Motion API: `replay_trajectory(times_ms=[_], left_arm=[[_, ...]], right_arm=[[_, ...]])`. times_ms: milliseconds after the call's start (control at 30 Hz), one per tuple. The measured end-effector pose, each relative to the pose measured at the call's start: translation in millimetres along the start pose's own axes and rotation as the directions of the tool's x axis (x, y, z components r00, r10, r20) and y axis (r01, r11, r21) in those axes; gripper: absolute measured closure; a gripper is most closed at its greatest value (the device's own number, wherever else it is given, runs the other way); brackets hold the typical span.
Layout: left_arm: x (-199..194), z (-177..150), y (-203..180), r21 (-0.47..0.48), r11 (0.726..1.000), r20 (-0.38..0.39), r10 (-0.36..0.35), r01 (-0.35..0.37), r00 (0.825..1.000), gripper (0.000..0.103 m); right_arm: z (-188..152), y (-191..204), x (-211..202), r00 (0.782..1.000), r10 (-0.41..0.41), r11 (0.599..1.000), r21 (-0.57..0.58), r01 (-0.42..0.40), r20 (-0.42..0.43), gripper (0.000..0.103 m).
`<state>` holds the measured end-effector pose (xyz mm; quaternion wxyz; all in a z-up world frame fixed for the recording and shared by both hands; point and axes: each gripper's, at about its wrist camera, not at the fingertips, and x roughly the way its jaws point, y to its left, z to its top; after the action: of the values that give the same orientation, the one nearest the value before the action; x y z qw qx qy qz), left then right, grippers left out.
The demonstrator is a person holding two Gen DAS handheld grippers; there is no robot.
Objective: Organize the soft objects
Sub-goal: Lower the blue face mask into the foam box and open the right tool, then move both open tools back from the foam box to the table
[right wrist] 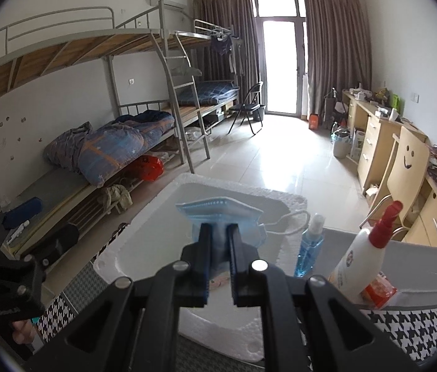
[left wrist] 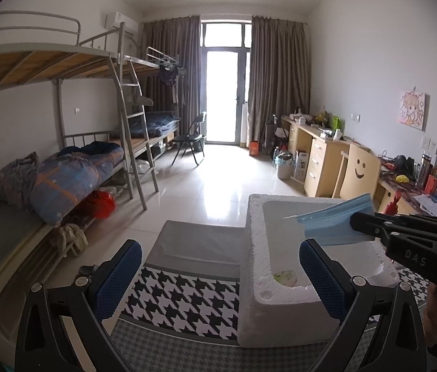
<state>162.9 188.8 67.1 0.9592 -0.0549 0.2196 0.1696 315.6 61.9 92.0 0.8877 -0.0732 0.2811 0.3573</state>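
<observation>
A light blue face mask (right wrist: pixel 218 214) with white ear loops hangs over the open white foam box (right wrist: pixel 144 235), pinched at its lower edge by my right gripper (right wrist: pixel 220 241), which is shut on it. In the left wrist view the mask (left wrist: pixel 333 223) sits above the foam box (left wrist: pixel 255 248), with the right gripper (left wrist: pixel 356 221) coming in from the right. My left gripper (left wrist: pixel 220 276) stands open in front of the box's near left corner, its blue pads (left wrist: pixel 119 279) holding nothing. A small pale item (left wrist: pixel 286 277) lies on the box floor.
The box rests on a table with a houndstooth cloth (left wrist: pixel 181 300). Right of the box stand a blue spray bottle (right wrist: pixel 310 248) and a white bottle with a red nozzle (right wrist: pixel 361 257), beside a red packet (right wrist: pixel 378 293). Bunk beds (left wrist: pixel 63 170) line the left wall, desks (left wrist: pixel 320 158) the right.
</observation>
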Motion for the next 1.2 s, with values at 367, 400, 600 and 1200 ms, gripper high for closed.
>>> replay_trajectory(times_ms=[367, 400, 600, 1200], left_arm=[[-4, -5, 8, -0.015, 1.000, 0.002, -0.001, 0.001, 1.000, 0.001], [-4, -4, 7, -0.013, 1.000, 0.002, -0.003, 0.003, 1.000, 0.001], [-14, -4, 3, -0.010, 1.000, 0.019, -0.008, 0.008, 1.000, 0.001], [-55, -1, -23, 0.044, 0.999, 0.074, -0.029, 0.026, 0.997, 0.001]], right_arm=[[-3, 3, 4, 0.999, -0.001, 1.000, -0.012, 0.001, -0.047, 0.037], [-3, 3, 4, 0.999, -0.003, 1.000, -0.012, 0.002, -0.050, 0.037], [1, 2, -12, 1.000, -0.011, 1.000, -0.020, 0.011, -0.017, 0.033], [-1, 2, -69, 0.994, -0.052, 0.998, -0.014, 0.053, 0.095, 0.011]])
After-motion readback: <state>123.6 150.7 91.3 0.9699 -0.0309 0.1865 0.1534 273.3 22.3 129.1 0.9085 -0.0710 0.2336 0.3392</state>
